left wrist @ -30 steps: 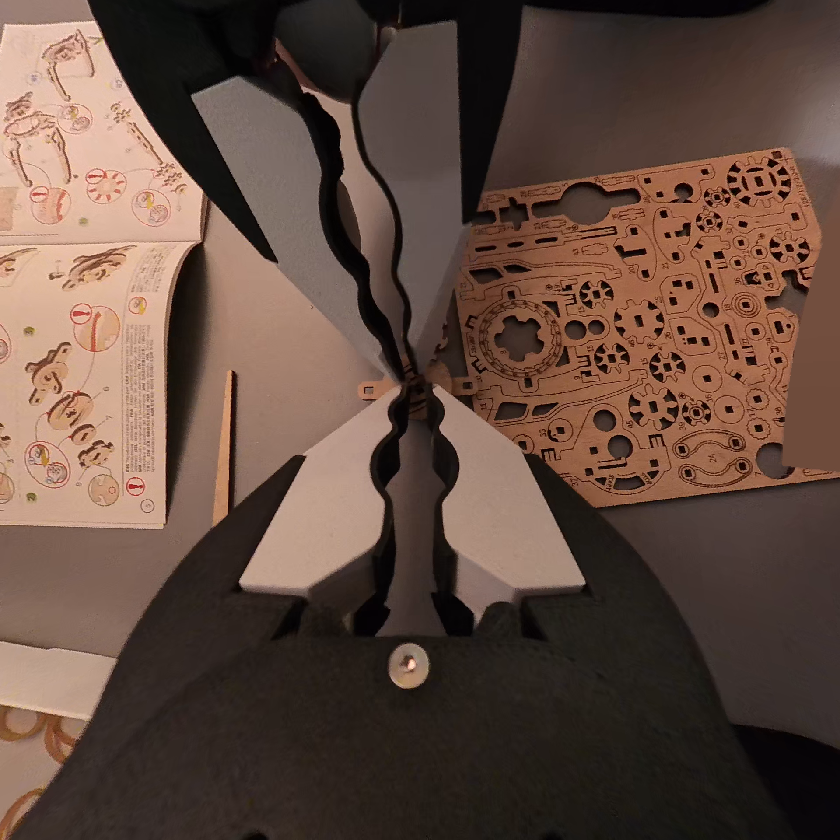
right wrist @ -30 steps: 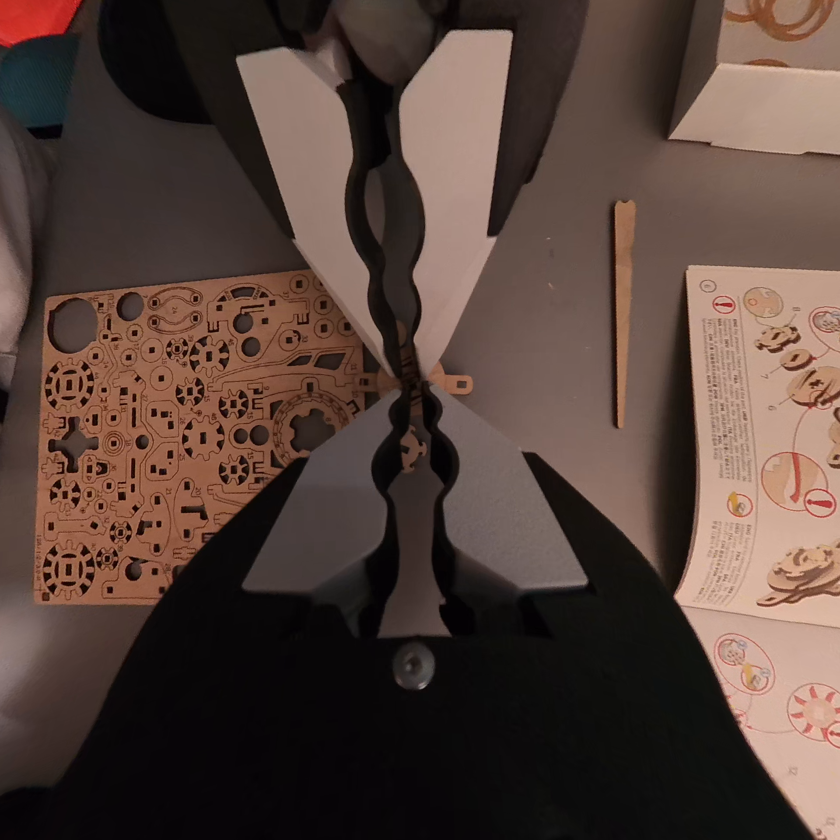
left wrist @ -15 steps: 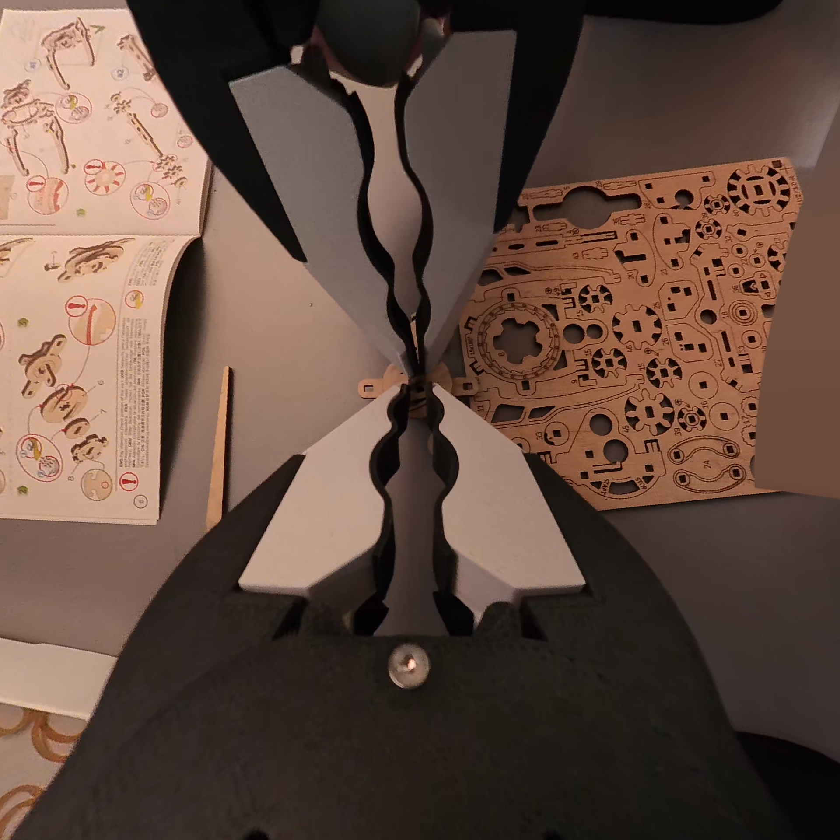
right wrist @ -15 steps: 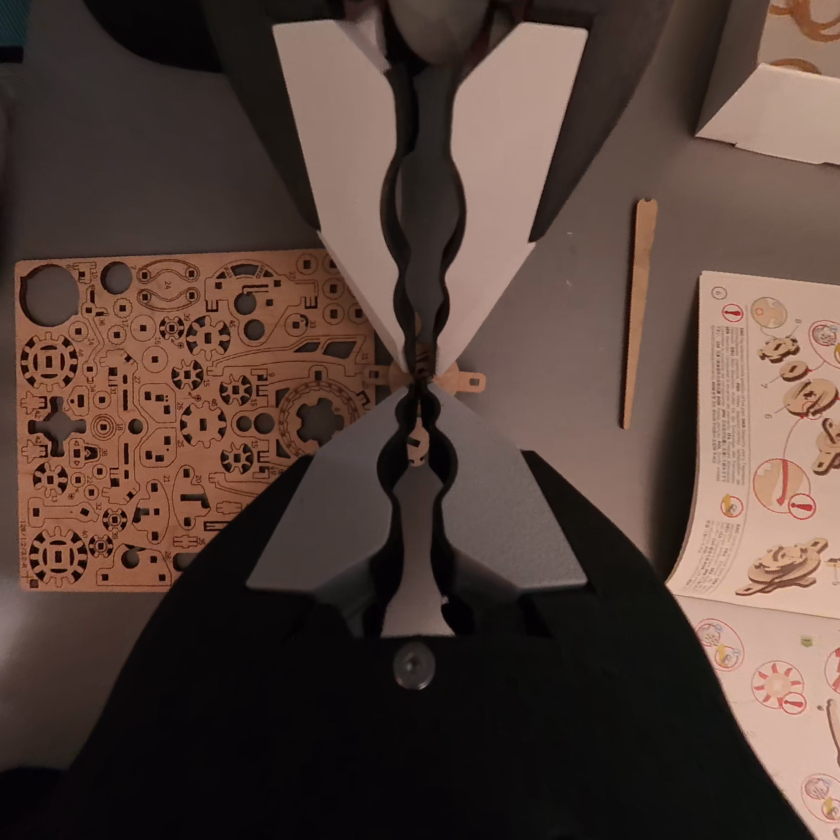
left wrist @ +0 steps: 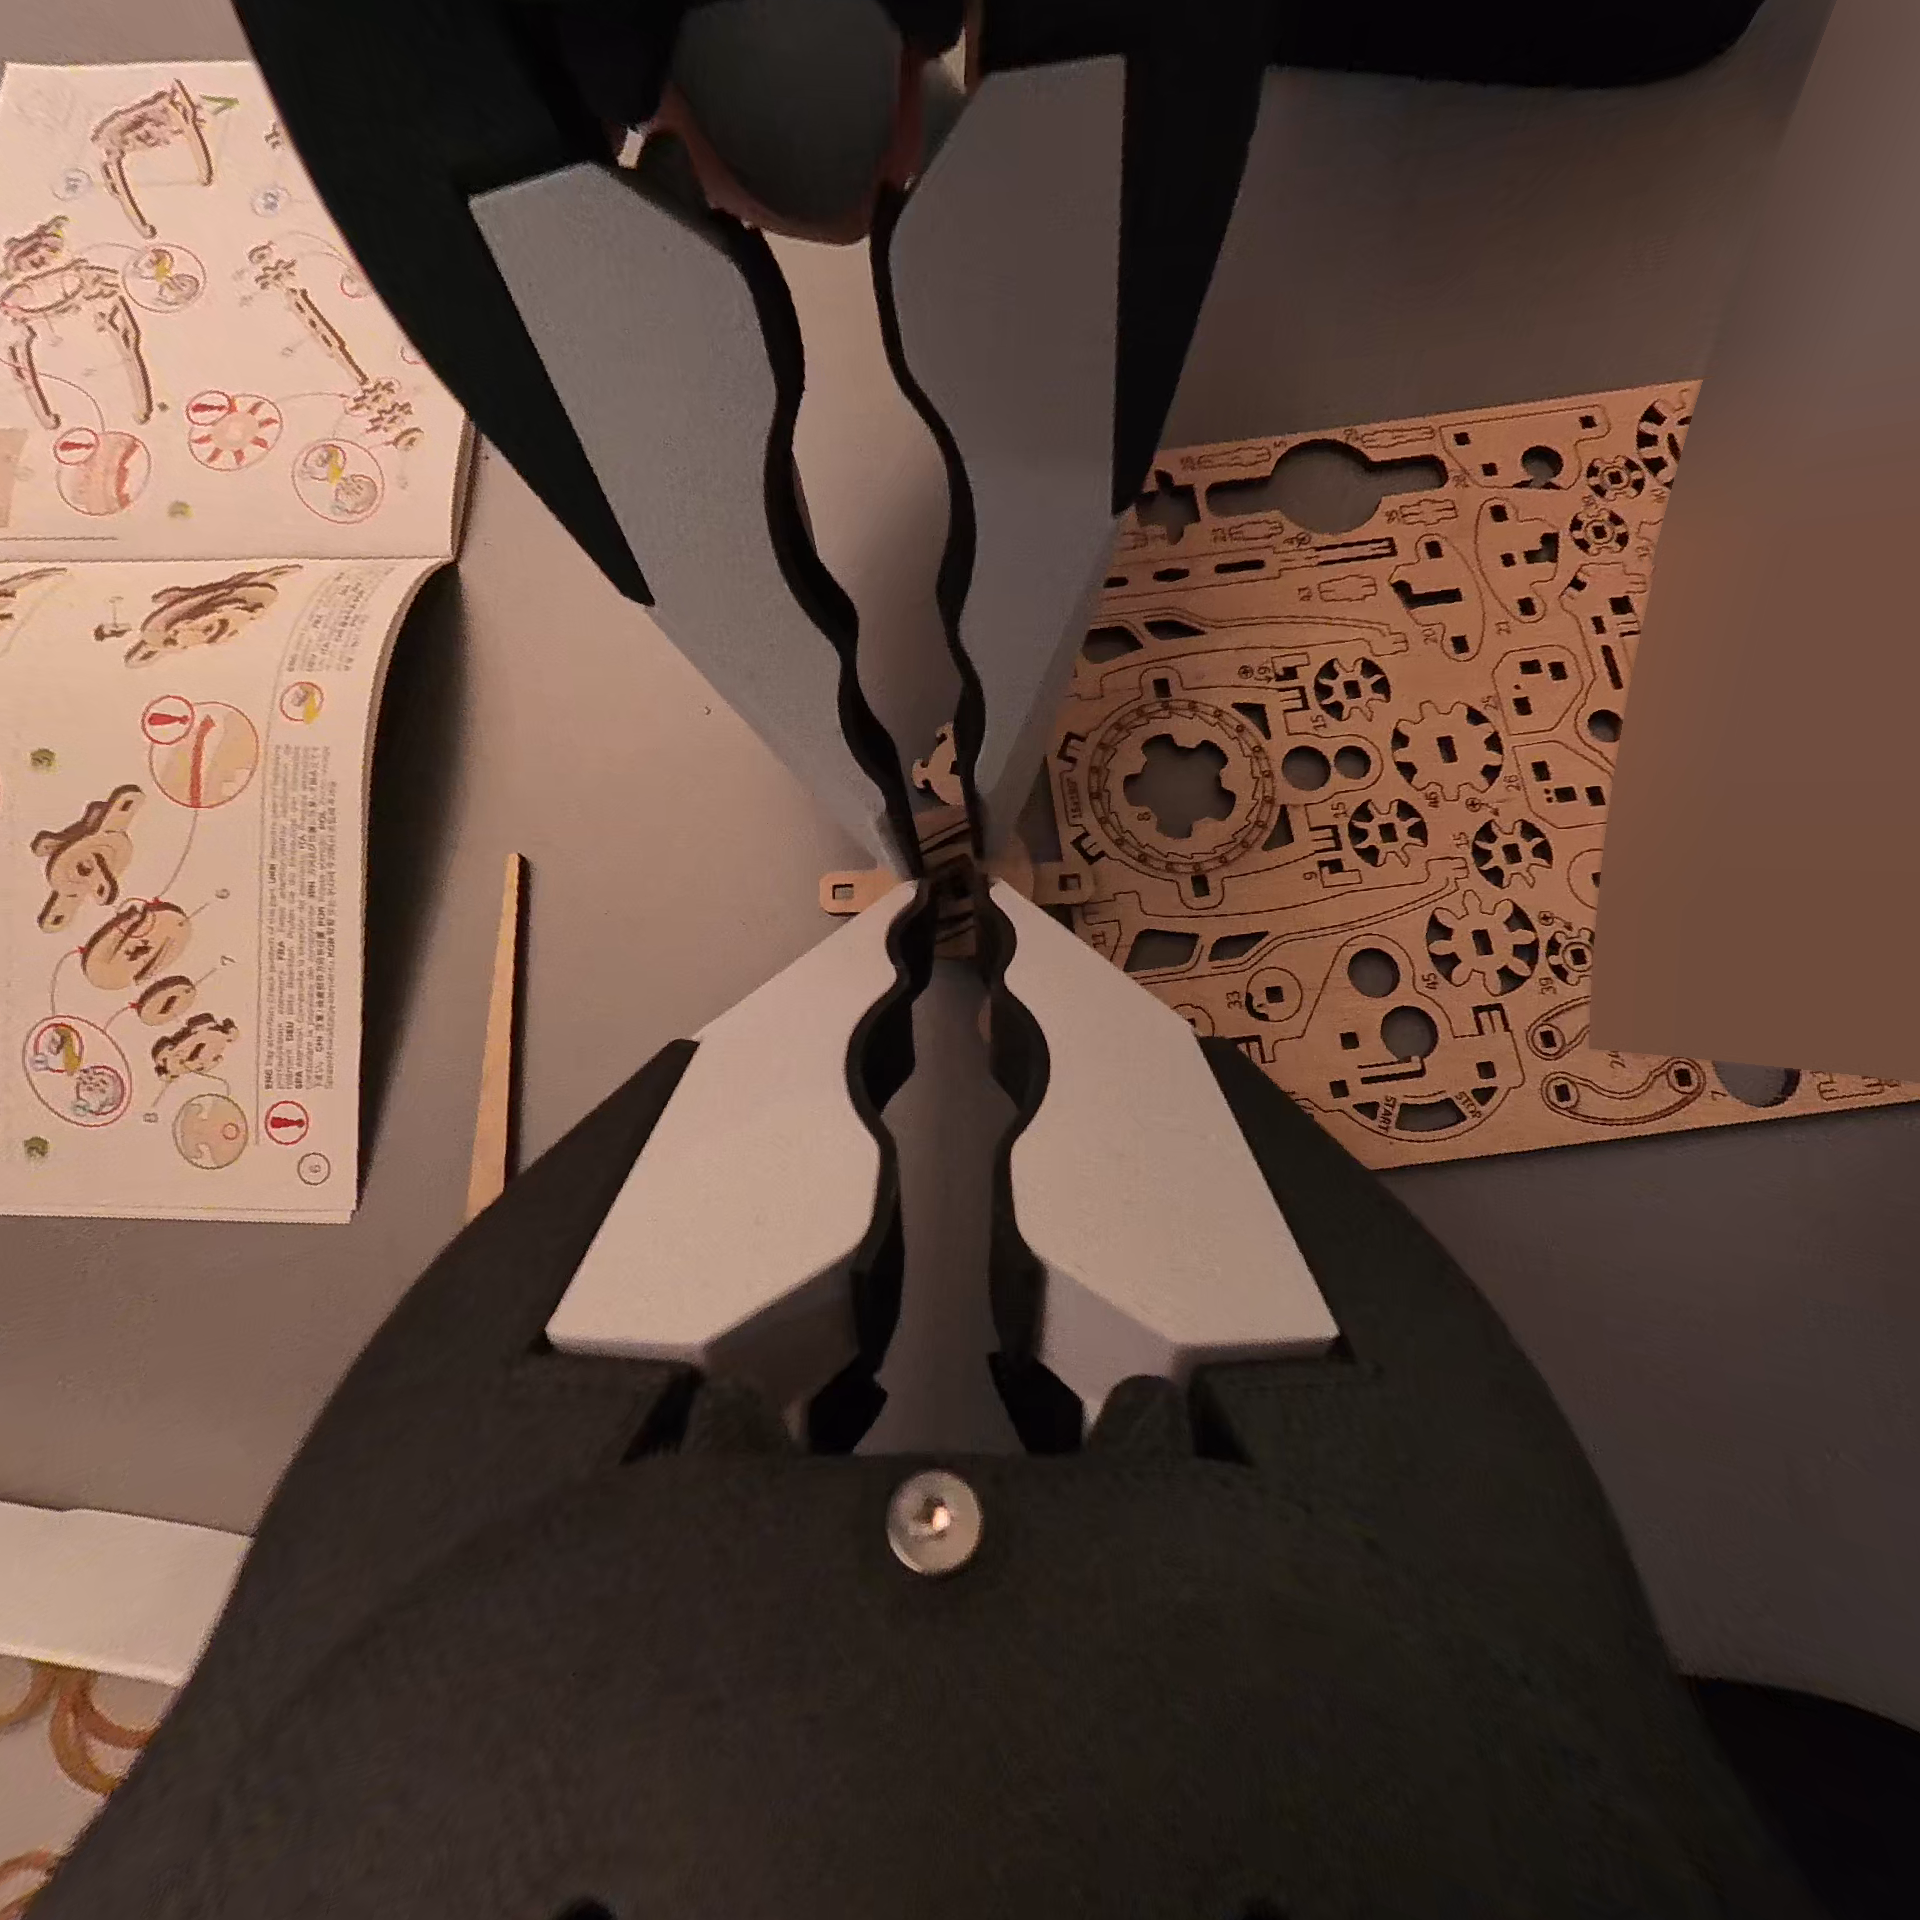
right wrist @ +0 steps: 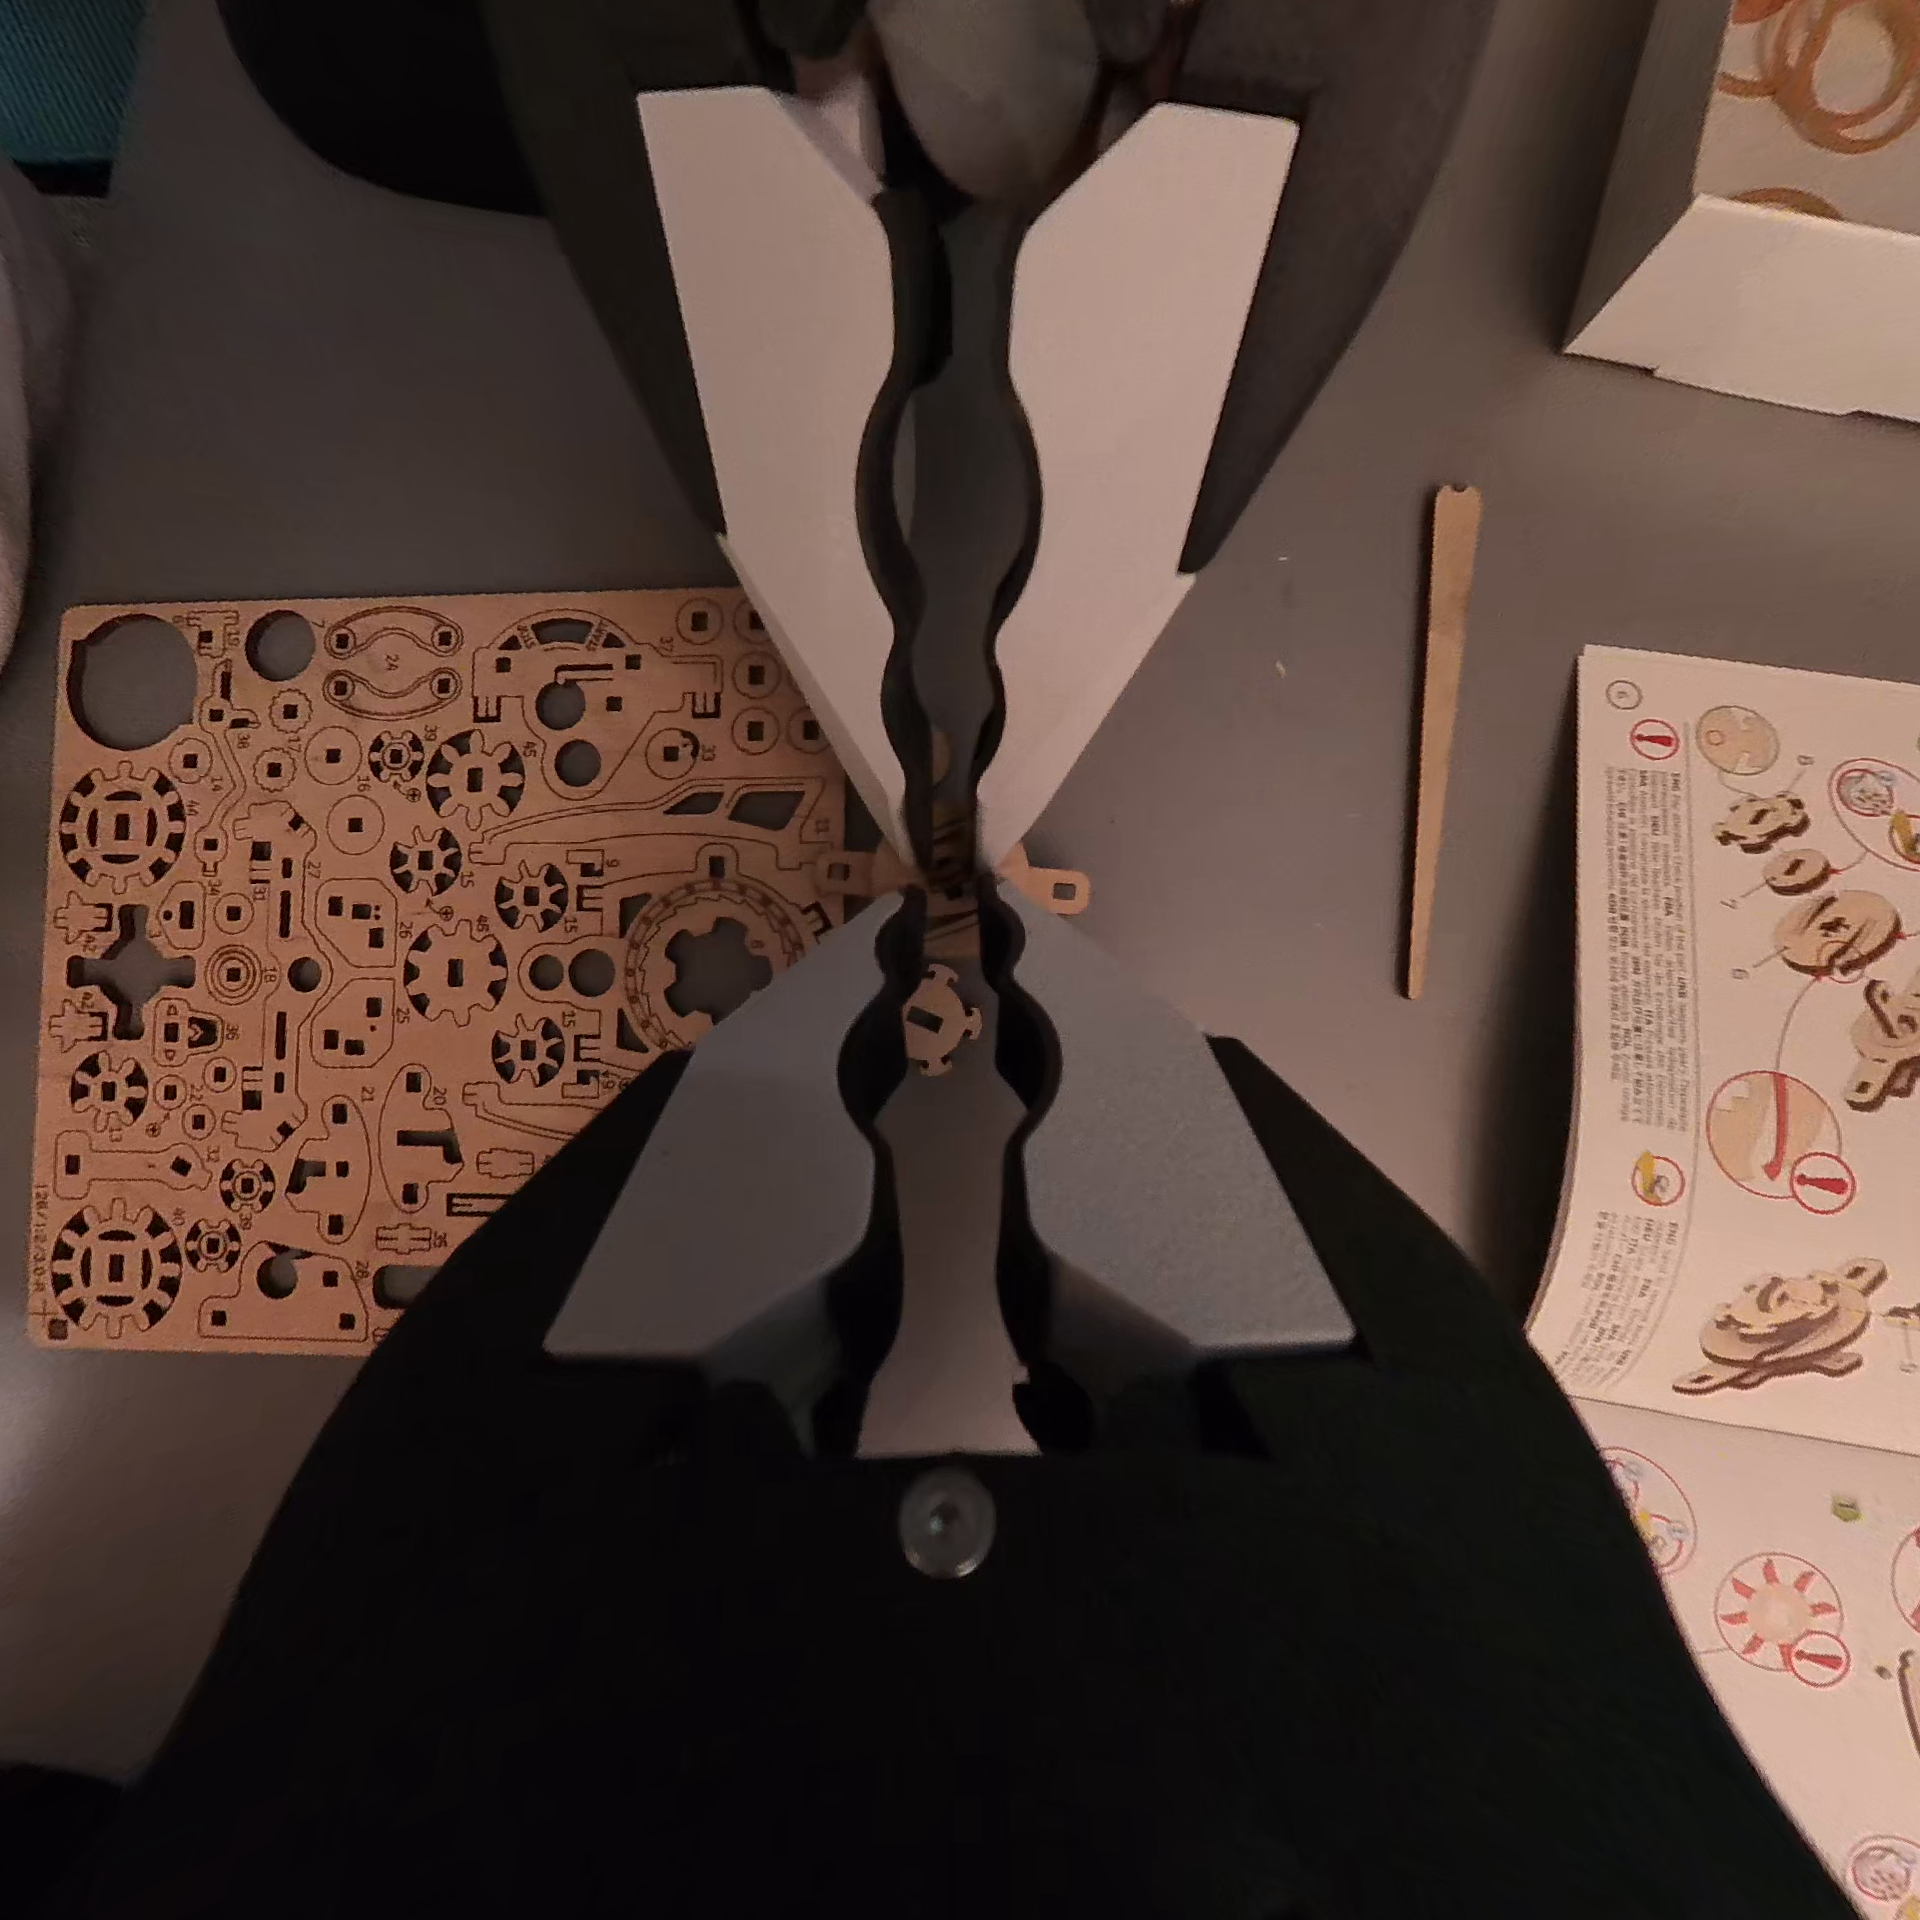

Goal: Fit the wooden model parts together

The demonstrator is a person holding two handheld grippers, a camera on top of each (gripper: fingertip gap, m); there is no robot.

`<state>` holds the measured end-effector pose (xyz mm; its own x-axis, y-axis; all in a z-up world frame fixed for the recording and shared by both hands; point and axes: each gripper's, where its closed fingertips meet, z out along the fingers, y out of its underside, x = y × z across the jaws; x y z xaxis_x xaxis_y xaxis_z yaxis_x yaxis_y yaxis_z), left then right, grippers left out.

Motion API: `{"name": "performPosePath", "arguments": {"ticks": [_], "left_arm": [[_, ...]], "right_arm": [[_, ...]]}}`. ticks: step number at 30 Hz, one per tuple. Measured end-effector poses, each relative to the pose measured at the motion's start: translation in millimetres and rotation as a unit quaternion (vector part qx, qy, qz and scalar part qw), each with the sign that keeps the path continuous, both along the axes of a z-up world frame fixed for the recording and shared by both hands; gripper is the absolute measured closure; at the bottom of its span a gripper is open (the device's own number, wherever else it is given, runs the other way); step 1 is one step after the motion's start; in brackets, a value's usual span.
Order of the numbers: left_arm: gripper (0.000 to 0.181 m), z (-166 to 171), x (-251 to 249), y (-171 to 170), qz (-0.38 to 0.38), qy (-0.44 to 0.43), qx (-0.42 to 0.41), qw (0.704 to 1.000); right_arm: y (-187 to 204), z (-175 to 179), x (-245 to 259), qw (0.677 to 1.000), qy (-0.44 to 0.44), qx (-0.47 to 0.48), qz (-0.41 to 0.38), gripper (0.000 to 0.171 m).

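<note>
1. The left gripper [left wrist: 948, 896] and the right gripper [right wrist: 945, 896] meet tip to tip above the grey table [left wrist: 665, 727], just off the near edge of the wooden parts sheet [right wrist: 312, 935]. Both have their fingers pinched closed on the same small wooden assembly.
2. That assembly is a flat tabbed piece [left wrist: 857, 891], with a tab sticking out on each side of the fingertips, and a small toothed wheel [right wrist: 940, 1020] that sits between the right gripper's fingers, on the side away from the sheet.
3. I judge these parts very light, thin and stiff, but brittle: the tabs and teeth could snap if twisted or squeezed across the flat.
4. The best hold looks to be on the broad flat faces close to the joint, leaving tabs and teeth free, and pushing straight along the slot.
5. Smooth cut wood may slide in the pads, so the grip needs to be firm yet gentle.
6. A wooden stick [right wrist: 1439, 743] and an instruction booklet [left wrist: 177, 831] lie well apart from the sheet, beyond the grippers.
</note>
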<state>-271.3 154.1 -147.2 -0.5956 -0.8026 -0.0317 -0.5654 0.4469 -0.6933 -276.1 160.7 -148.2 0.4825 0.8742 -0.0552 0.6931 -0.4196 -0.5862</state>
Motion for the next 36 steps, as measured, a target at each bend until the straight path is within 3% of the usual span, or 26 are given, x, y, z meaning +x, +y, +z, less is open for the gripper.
{"name": "performPosePath", "arguments": {"ticks": [36], "left_arm": [[0.177, 0.0, 1.3, -0.2, 0.011, -0.002, -0.023, 1.000]], "right_arm": [[-2.9, -2.4, 1.1, 0.999, -0.043, -0.020, -0.021, 0.161]]}}
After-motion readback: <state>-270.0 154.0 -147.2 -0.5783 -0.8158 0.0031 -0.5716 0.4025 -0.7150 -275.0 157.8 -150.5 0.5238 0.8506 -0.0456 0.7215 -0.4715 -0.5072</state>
